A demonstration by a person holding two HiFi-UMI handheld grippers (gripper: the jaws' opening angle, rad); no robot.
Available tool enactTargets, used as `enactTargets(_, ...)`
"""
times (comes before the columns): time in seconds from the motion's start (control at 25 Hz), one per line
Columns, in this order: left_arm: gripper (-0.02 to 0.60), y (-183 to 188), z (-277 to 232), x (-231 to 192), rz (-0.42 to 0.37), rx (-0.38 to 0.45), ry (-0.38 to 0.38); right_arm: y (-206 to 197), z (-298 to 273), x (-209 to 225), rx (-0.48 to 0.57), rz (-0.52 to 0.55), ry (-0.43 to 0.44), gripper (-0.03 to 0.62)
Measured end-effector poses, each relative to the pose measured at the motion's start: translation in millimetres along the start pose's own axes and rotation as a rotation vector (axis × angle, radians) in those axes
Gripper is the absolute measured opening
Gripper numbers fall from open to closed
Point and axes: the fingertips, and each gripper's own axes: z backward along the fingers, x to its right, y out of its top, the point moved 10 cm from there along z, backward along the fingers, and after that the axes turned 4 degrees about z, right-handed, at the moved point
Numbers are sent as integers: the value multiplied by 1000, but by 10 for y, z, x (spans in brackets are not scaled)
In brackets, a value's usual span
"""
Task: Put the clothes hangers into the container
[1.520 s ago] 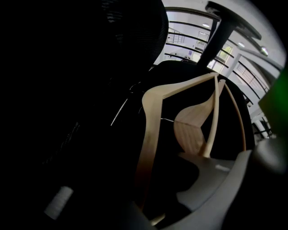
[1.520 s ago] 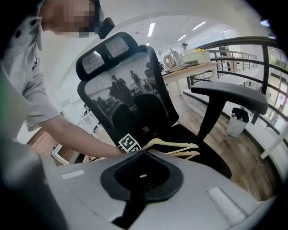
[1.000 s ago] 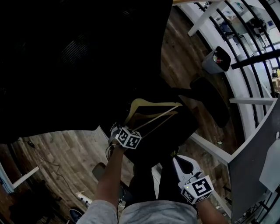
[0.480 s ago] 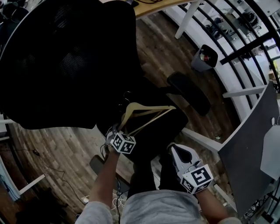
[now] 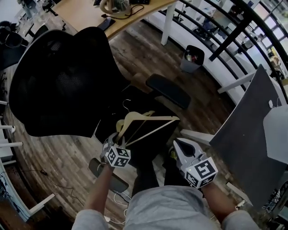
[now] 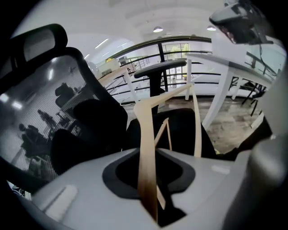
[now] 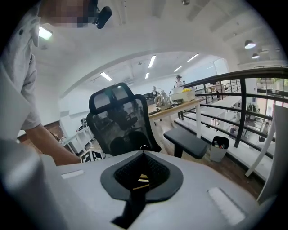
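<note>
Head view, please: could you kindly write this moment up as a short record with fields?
Left gripper: shut on wooden hangers
Right gripper: jaws together, nothing between them
Hangers: held in front of the office chair
Container: not in view
Background: desk, bin by the railing

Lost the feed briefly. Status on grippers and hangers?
Left gripper shut on wooden hangers, over office chair. Right gripper shut, empty. No container in view.
</note>
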Motion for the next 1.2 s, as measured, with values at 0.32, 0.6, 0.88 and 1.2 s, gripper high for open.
enactTargets(0.32, 87, 358, 585, 249, 32, 92, -1, 110, 712, 340, 91, 22, -102, -2)
enactTargets(0.6, 87, 1019, 1026, 810, 1, 260, -38, 27, 1656, 825, 184, 5, -257, -2)
enactTargets(0.88, 87, 1907, 1328, 1555, -76, 426, -134, -264, 2562, 1205, 260, -63, -416, -2)
enactTargets(1.2, 89, 2745, 1389, 2378, -214, 543, -240, -687, 3409, 1487, 330, -128, -588, -2)
